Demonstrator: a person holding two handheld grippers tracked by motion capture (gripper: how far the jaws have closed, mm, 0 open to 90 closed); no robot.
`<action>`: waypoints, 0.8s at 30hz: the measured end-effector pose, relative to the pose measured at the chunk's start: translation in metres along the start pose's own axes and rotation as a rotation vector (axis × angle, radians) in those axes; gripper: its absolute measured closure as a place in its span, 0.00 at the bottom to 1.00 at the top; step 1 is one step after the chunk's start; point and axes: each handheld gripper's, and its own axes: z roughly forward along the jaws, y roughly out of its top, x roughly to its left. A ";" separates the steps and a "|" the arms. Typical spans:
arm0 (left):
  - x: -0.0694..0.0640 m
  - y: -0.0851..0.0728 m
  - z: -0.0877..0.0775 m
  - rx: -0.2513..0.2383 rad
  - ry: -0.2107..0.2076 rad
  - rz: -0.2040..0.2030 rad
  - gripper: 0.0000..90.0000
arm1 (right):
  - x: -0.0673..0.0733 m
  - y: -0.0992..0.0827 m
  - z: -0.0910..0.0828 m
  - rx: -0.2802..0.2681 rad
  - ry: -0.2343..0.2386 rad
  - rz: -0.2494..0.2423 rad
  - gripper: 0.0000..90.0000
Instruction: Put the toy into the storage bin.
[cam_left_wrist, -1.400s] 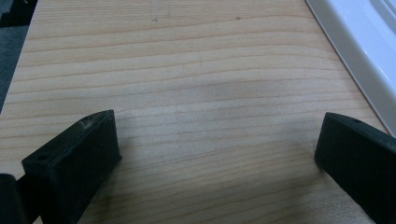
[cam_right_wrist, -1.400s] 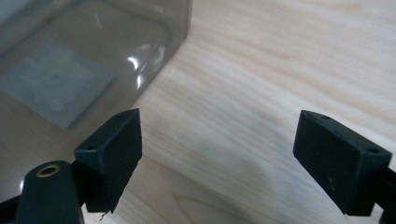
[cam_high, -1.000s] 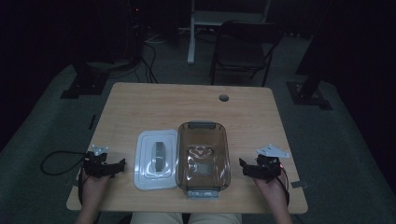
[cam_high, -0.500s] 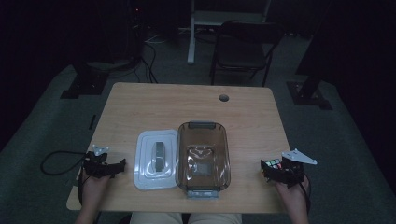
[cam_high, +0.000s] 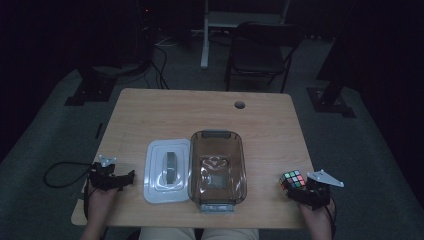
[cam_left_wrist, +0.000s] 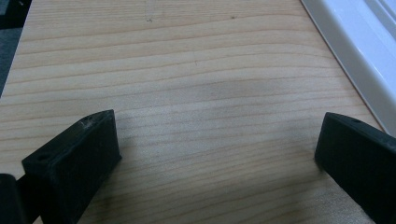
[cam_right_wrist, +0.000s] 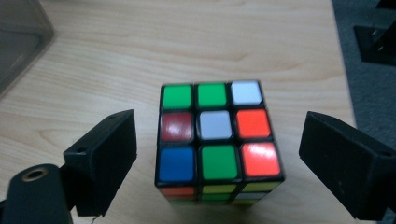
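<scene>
A puzzle cube (cam_right_wrist: 218, 142) sits on the desk (cam_right_wrist: 196, 42) between the spread jaws of the right gripper (cam_right_wrist: 219, 158), which have just been opening; a clear gap shows on each side and neither pad (cam_right_wrist: 109, 149) presses on it. The step in hand looks like a pick-up of the cube, likely bound for the clear box (cam_high: 217, 169) that stands open well off to one side of these jaws. To do it well, the jaws should come on until the cube lies midway between the pads, square to its flat sides rather than across a corner, then clench evenly so that it neither twists nor skids on the wood. The cube lies close to the desk's near right corner, so a crooked push could send it over the edge. Across the desk, the left gripper (cam_high: 111, 176) rests with its jaws released, bare wood between them and the white lid (cam_left_wrist: 355, 51) just beyond one jaw. That lid (cam_high: 168, 170) lies flat, touching or nearly touching the box. Past both, the far half of the desk stretches to a small round hole (cam_high: 240, 105) near its back edge.
</scene>
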 end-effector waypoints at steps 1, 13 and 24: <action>0.000 0.000 0.000 0.000 0.000 0.001 0.01 | 0.000 -0.003 0.002 0.004 0.006 0.012 0.13; 0.000 0.000 0.000 0.001 -0.002 0.003 0.01 | -0.001 -0.030 0.014 0.069 0.005 0.031 0.15; 0.000 0.000 0.000 0.001 -0.002 0.003 0.01 | 0.004 -0.033 0.017 0.086 -0.024 -0.003 0.29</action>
